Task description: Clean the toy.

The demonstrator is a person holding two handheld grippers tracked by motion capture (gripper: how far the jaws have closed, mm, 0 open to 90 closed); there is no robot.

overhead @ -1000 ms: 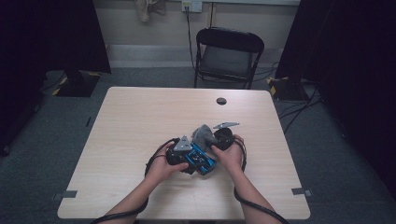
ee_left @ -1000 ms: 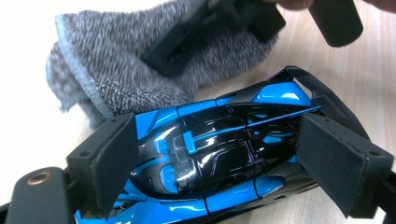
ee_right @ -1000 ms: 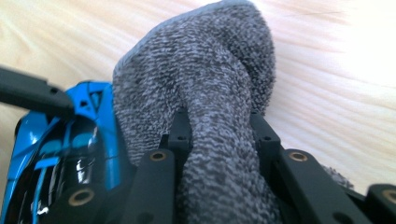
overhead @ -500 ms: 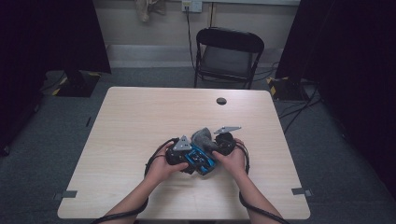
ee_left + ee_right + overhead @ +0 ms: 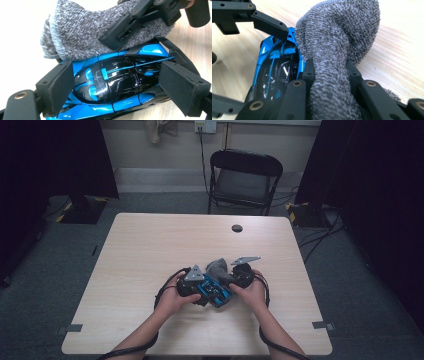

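Nothing has visibly shifted since the earlier frame. Right gripper (image 5: 329, 75) fingers clenched on grey cloth (image 5: 337, 37), its lower end hidden. Left gripper (image 5: 112, 85) fingers grasp blue toy car (image 5: 112, 82) sides; nose cut off. Table (image 5: 150, 250) beneath.

A pale wood-grain surface (image 5: 150, 250) with rounded corners stands on grey carpet. Near its far edge sits a small dark round grommet (image 5: 237, 228). Toward the near middle, a blue and black toy car (image 5: 214, 291) rests on it, with a grey fuzzy cloth (image 5: 218, 268) touching the car's far side.
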